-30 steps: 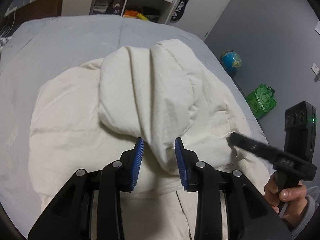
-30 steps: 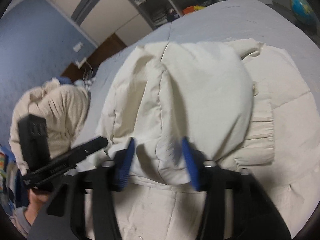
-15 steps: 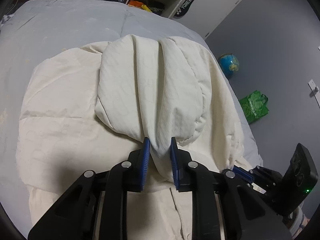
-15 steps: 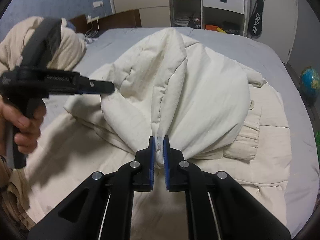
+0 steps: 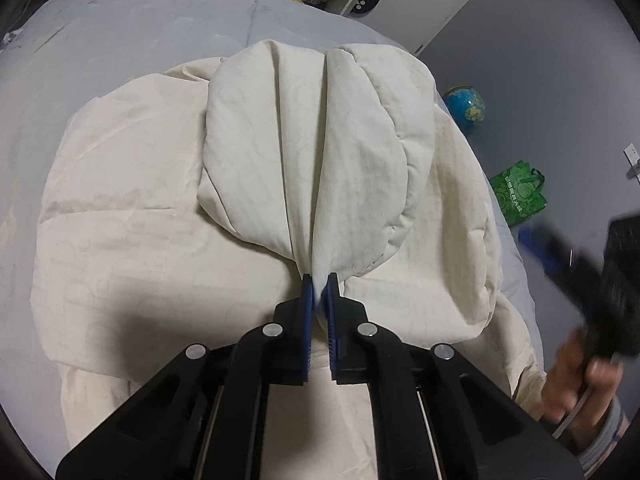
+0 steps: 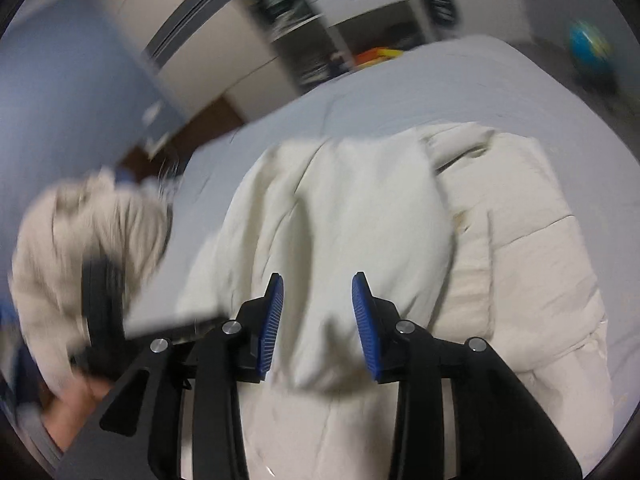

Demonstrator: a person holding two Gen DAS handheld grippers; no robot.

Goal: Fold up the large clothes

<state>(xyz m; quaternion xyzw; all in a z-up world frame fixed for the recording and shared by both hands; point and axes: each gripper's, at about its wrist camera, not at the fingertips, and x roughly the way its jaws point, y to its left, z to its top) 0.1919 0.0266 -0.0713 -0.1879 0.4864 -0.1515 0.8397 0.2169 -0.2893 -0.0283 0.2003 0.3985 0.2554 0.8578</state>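
While the cream padded coat [image 5: 132, 220] lies spread on the grey bed [image 5: 120, 20], the left gripper [image 5: 319, 292] is clenched on its gathered hood [image 5: 312, 152], likely to fold it; the right gripper [image 6: 318, 312], just opening, stands released around that fabric.

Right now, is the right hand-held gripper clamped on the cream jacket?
No, in the right wrist view the right hand-held gripper has just been opening, and its blue pads stand apart from the cream jacket fold between them.

A padded coat [image 5: 120, 216] lies on the bed [image 5: 120, 32], its hood [image 5: 304, 152] folded on top; a globe [image 5: 466, 107] stands on the floor beside the bed.
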